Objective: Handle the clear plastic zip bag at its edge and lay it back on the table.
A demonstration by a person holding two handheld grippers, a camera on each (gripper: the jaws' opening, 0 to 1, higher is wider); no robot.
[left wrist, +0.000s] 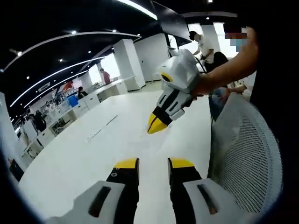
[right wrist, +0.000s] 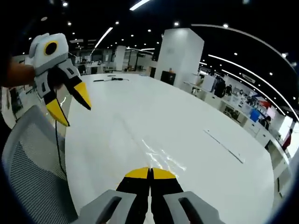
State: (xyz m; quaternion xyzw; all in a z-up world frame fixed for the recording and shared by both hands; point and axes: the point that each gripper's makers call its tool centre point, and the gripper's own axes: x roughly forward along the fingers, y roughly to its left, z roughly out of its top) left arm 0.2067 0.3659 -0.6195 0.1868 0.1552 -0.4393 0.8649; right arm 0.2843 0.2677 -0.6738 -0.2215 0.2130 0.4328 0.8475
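Item: clear plastic zip bag [right wrist: 161,156], flat on the glossy white table [right wrist: 187,126]. Its near edge lies at the tips of the right gripper [right wrist: 150,173], and its long axis runs away from that gripper across the tabletop; the far end fades into glare. Right gripper: yellow-tipped jaws pressed together; whether they pinch the bag's edge cannot be told. Left gripper [left wrist: 153,163]: jaws parted, holding nothing, above the table. Grey mesh chair [right wrist: 32,163] beside the table edge.
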